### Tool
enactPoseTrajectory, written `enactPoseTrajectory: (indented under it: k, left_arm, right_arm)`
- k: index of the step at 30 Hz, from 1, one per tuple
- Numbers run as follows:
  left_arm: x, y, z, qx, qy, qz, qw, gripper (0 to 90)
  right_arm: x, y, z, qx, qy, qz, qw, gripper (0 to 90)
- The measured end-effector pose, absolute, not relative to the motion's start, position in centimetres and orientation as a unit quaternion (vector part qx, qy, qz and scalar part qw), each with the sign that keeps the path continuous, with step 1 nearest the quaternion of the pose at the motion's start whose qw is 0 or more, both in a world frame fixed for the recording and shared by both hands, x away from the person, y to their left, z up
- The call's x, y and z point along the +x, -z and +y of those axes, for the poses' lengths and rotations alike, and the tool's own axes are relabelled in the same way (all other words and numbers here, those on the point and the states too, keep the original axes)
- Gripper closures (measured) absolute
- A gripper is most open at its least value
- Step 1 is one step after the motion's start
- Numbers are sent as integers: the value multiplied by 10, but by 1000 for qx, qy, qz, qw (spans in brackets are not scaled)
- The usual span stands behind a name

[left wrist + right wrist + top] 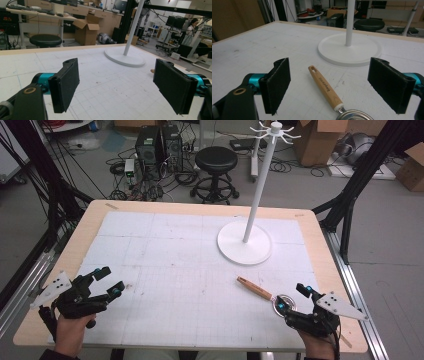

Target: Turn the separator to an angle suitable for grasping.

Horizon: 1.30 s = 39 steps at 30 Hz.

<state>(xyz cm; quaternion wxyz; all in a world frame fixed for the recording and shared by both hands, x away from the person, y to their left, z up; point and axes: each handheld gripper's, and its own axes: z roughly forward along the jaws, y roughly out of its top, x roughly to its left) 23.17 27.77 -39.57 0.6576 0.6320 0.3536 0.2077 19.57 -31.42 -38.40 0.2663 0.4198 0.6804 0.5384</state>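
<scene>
The right gripper [337, 87] hangs low over the near right part of the table [150, 210], its jaws spread wide with nothing pressed between them. Between and just below them lies a small strainer [329, 92], wooden handle pointing toward the white stand [349, 50], metal bowl nearest the gripper. In the high view the strainer [262, 294] sits just ahead of the right gripper [295, 297], apart from the stand's round base [245, 242].

The left gripper [107, 280] rests at the near left, also spread and empty (well apart from the strainer).

Judging from here, the risk is a poor grab: closing on the round bowl's rim could let it slip or flip, and a slanted approach may push the handle across the smooth mat. Lifting carelessly could also knock the tall pole.
</scene>
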Motion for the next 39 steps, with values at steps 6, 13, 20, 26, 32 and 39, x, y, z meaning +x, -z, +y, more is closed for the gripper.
enactPoseTrajectory:
  k: [6, 13, 20, 26, 32, 39]
  left_arm:
    - [231, 396, 277, 632, -206, 355, 657, 213]
    - [231, 396, 277, 637, -206, 350, 655, 214]
    - [232, 397, 276, 639, -205, 351, 653, 214]
    - [233, 398, 276, 641, -204, 352, 650, 217]
    - [233, 399, 276, 641, -202, 354, 650, 220]
    - [233, 399, 276, 644, -201, 354, 648, 221]
  right_arm:
    - [198, 384, -313, 421, -539, 681, 264, 168]
    - [201, 385, -303, 415, -540, 689, 250, 228]
    - [221, 394, -284, 402, -528, 719, 207, 593]
    - [246, 412, -269, 400, -469, 769, 169, 827]
    - [274, 433, -251, 406, -383, 816, 149, 888]
    - [284, 438, -255, 428, -363, 812, 159, 889]
